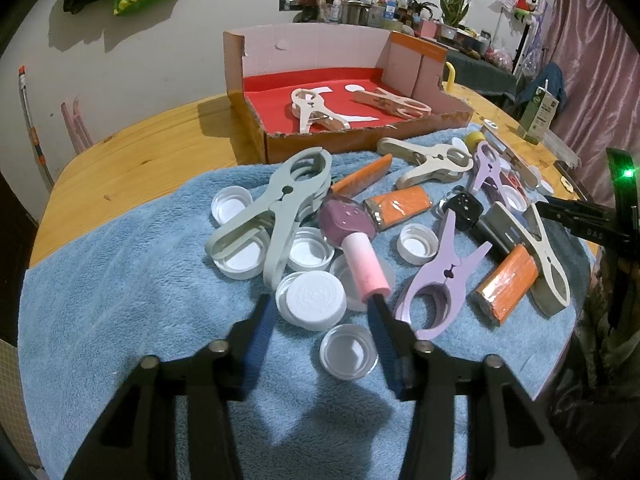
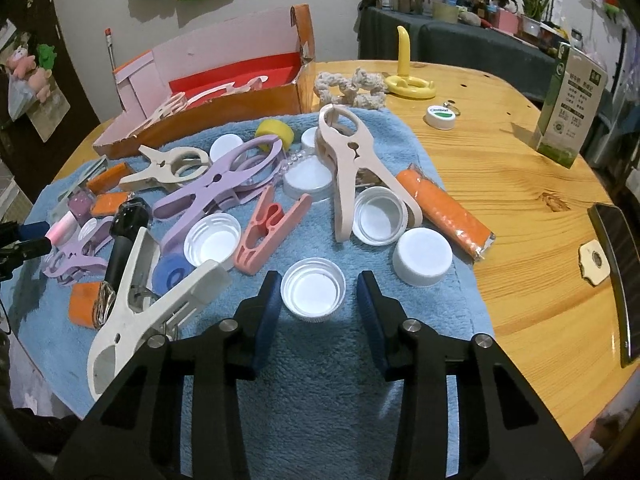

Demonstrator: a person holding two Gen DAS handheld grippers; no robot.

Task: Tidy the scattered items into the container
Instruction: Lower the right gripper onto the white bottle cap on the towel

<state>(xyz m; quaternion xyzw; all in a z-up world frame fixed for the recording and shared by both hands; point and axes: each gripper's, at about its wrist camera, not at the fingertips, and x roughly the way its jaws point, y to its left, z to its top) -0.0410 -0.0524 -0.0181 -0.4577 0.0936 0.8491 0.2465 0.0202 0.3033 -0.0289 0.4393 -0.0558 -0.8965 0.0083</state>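
The left gripper (image 1: 320, 308) stands with its jaws at a middle width over the blue towel (image 1: 120, 280); between its blue pads sit a white ribbed cap (image 1: 312, 300) and the pink end of a nail-polish bottle (image 1: 352, 240), and whether the pads press on either one I cannot tell. The bottle lies on its side, its long axis going from the gripper toward the cardboard box (image 1: 340, 80) at the far edge of the table (image 1: 140, 152) — purple glossy body far, matte pink cap near. The right gripper (image 2: 318, 284) holds its jaws a little wider than the white bottle cap (image 2: 313, 292) between them; the cap lies open side up, with a small gap at each pad. The towel is fluffy and soft; the table is pale wood with visible knots. In the box, on its red floor, lie two beige plastic clips (image 1: 316, 112), long axes roughly toward the near edge of the box. On the towel, in the right wrist view, I count two lilac clips (image 2: 216, 192), one salmon small clip (image 2: 272, 228), one beige big clip (image 2: 352, 168) and one orange wrapped roll (image 2: 444, 212) near the right edge of the towel.
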